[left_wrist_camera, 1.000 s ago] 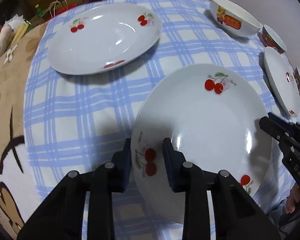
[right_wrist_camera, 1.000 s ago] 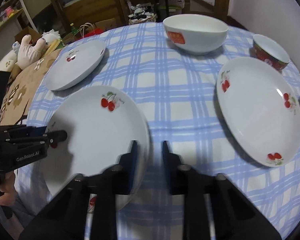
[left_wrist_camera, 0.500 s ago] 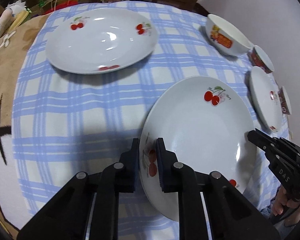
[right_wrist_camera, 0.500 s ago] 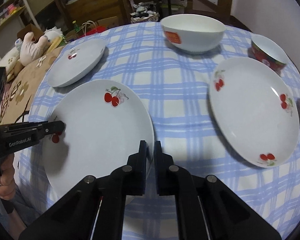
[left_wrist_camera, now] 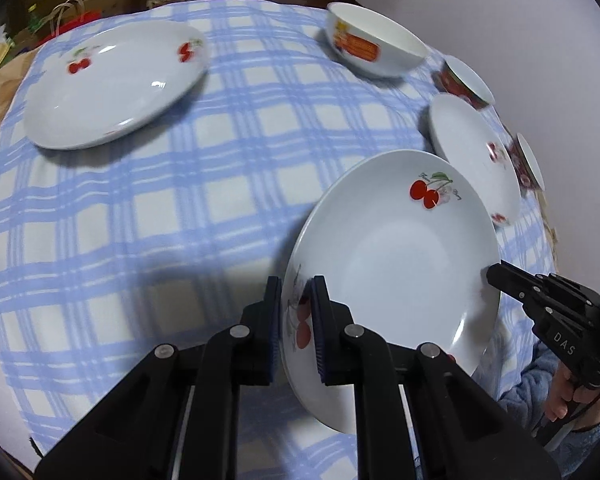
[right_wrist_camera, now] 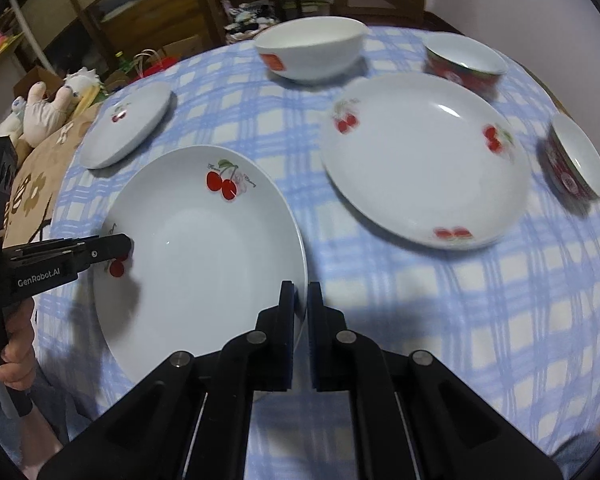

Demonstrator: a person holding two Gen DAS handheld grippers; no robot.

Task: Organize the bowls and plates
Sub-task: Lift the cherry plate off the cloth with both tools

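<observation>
A white cherry-print plate (left_wrist_camera: 396, 268) (right_wrist_camera: 196, 248) hangs tilted just above the blue checked tablecloth (left_wrist_camera: 188, 200), carried by both grippers. My left gripper (left_wrist_camera: 297, 308) is shut on its near left rim, and in the right wrist view this gripper (right_wrist_camera: 120, 246) reaches in from the left. My right gripper (right_wrist_camera: 302, 304) is shut on the opposite rim; in the left wrist view it (left_wrist_camera: 496, 276) shows at the plate's right edge. A second cherry plate (right_wrist_camera: 420, 160) (left_wrist_camera: 468, 156) lies flat to the right. A third plate (left_wrist_camera: 112, 88) (right_wrist_camera: 128, 128) lies far left.
A large white bowl (right_wrist_camera: 308, 52) (left_wrist_camera: 376, 50) stands at the back of the table. Two red bowls (right_wrist_camera: 464, 62) (right_wrist_camera: 576, 160) sit at the right rim, close to the wall. A stuffed toy (right_wrist_camera: 48, 112) and furniture lie beyond the left edge.
Both grippers closed onto the plate's rim, having stood open around it a second ago. The plate has since tilted off the cloth and moved toward the right-hand plate.
</observation>
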